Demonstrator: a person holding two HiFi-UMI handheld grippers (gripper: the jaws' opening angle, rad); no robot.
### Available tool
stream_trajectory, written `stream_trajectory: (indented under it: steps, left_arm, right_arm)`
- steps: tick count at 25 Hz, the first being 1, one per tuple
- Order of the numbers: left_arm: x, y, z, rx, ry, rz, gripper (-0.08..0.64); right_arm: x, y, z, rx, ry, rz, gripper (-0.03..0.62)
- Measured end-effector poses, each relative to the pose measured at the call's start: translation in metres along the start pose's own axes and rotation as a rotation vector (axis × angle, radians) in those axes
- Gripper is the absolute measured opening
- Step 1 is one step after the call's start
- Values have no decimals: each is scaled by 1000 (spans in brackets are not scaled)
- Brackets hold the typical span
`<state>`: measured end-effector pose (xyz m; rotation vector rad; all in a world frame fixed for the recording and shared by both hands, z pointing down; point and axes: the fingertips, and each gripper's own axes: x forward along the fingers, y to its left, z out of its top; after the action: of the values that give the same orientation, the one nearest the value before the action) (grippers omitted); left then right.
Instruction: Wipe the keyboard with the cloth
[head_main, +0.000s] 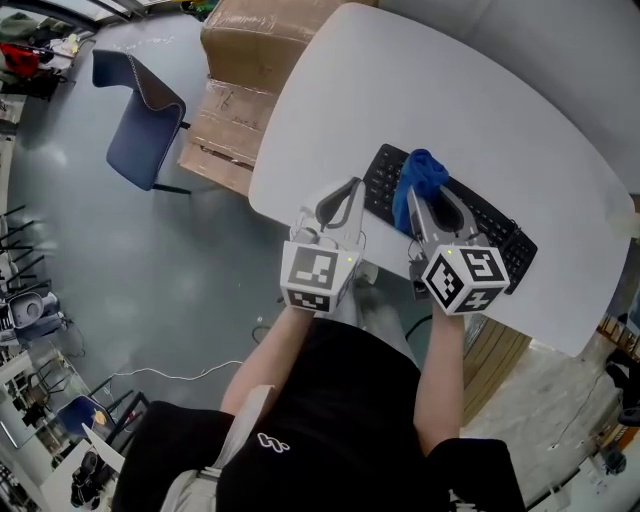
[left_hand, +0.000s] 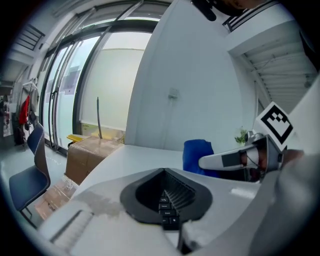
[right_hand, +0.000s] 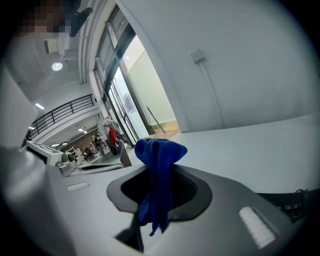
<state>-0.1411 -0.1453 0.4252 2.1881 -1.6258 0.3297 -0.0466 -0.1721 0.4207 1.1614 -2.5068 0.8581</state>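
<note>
While your left tongs (head_main: 352, 188) sit closed, seemingly empty, at the keyboard's (head_main: 500, 235) end by the desk's (head_main: 400, 90) near edge, your right tongs (head_main: 428, 205) pinch the blue cloth (head_main: 418, 178) over the keys.

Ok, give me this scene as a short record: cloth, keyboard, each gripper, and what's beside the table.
cloth: blue, bunched, hanging from the right gripper, over the keyboard
keyboard: black, flat on the white table
right gripper: jaws shut on the cloth
left gripper: jaws together, nothing gripped, by the keyboard's end nearer the boxes
beside table: cardboard boxes, blue chair
</note>
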Motion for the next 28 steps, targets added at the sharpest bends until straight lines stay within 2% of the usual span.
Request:
stream_trajectory:
  steps: [8, 18, 28]
  left_arm:
    - [19, 12, -18, -13, 49, -20, -2]
    - [37, 28, -38, -12, 104, -37, -2]
    - [46, 27, -44, 5, 141, -58, -2]
  right_arm:
    - [54, -2, -24, 29, 113, 9, 98]
    - [100, -14, -51, 47, 238, -40, 98]
    - [106, -31, -64, -38, 332, -149, 98]
